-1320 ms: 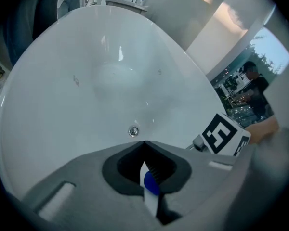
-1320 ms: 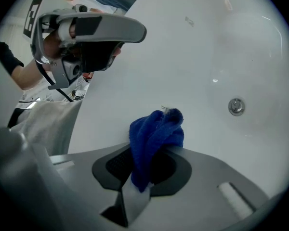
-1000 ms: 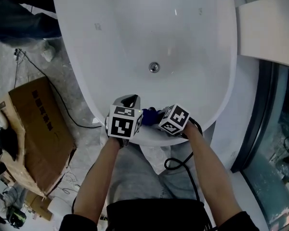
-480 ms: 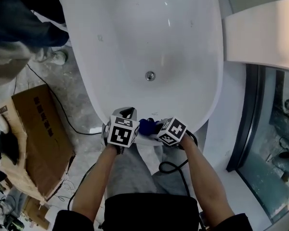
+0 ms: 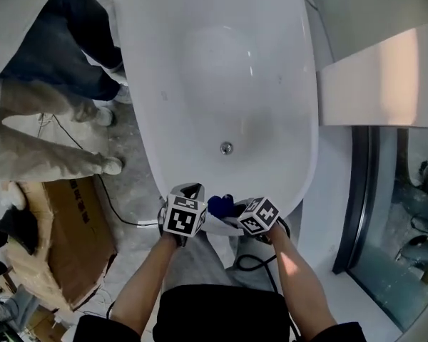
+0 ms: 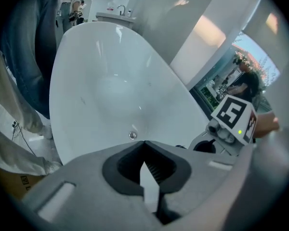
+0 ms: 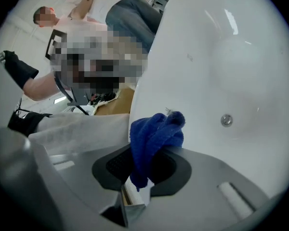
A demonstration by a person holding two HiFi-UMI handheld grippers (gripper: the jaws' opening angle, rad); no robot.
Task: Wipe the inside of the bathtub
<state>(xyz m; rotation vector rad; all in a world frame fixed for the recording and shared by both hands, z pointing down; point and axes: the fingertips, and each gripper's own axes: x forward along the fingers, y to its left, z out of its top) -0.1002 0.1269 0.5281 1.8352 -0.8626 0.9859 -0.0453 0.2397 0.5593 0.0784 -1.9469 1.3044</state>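
The lower part of the blue cloth (image 7: 156,134) is hidden between the jaws of the right gripper (image 7: 137,177). In the head view, the bathtub (image 5: 200,63) is cut off at its far end by the top edge. Its near rim is covered by that gripper and the left gripper (image 5: 191,189). A bystander in beige trousers (image 5: 36,134) is cut off by the left edge.

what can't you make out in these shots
- Head view: the marker cubes hide the right gripper's jaws and most of the blue cloth.
- Head view: the top edge cuts off the bathtub's far end.
- Left gripper view: the left gripper's own body hides the bathtub's near rim.
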